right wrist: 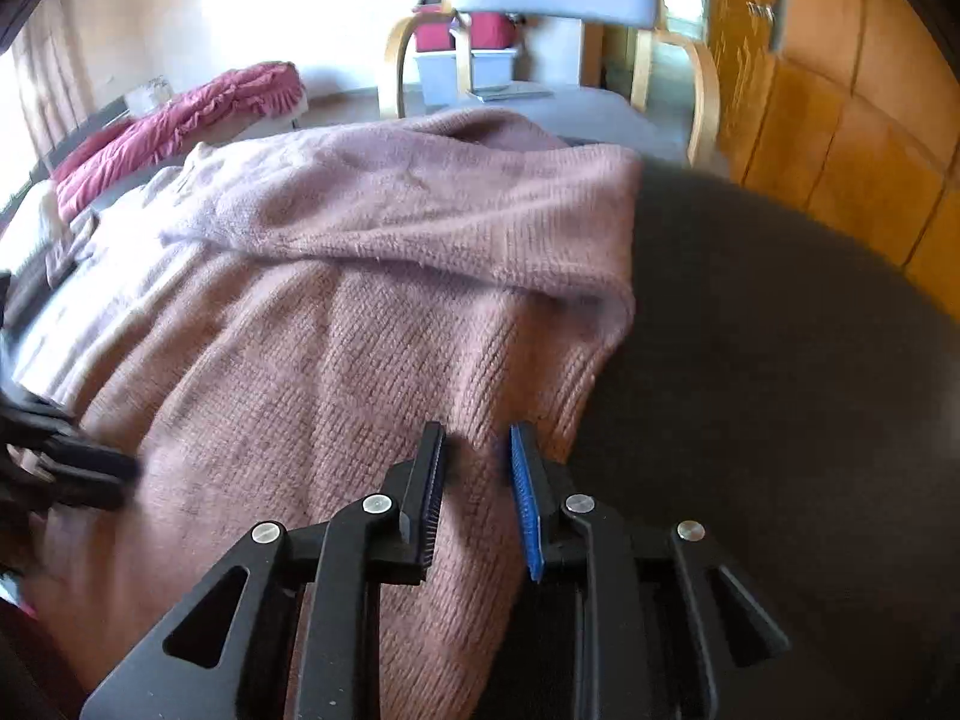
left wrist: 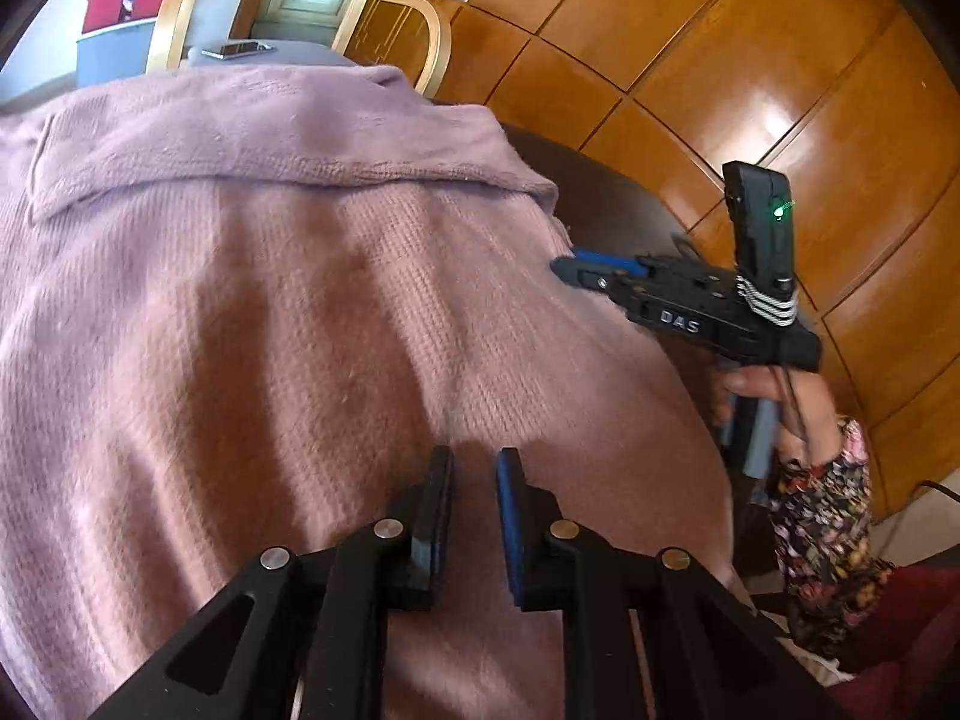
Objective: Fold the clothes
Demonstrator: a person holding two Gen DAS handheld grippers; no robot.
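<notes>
Left hand-held gripper point(left wrist: 474, 462) stands over the pink knitted sweater point(left wrist: 270, 300) in the left wrist view, its 2 fingers a narrow gap apart with nothing between them; whether the tips touch the knit I cannot tell. The sweater is spread over most of the dark desk point(left wrist: 606, 192), and one part of it is folded across the top as a band. At the right edge of the sweater the right hand-held gripper point(left wrist: 567, 267) points toward the cloth, and a hand point(left wrist: 762, 390) with a flowered sleeve point(left wrist: 822, 528) holds its handle. From this side I cannot tell how far its jaws are apart. Behind the desk there is a chair point(left wrist: 288, 12) with a grey seat and wooden arms, and a phone point(left wrist: 237, 49) lies on the seat. Wooden panels point(left wrist: 720, 60) fill the right side.

In the right wrist view, the right hand-held gripper point(right wrist: 477, 438) is above the right edge of the sweater point(right wrist: 330, 360), just beside the bare desk point(right wrist: 780, 360). Its jaws are a small way apart and hold nothing; the knit shows through the gap. A folded sleeve part point(right wrist: 480, 228) lies across the upper sweater. A red cloth point(right wrist: 180, 114) lies far behind at the left.
</notes>
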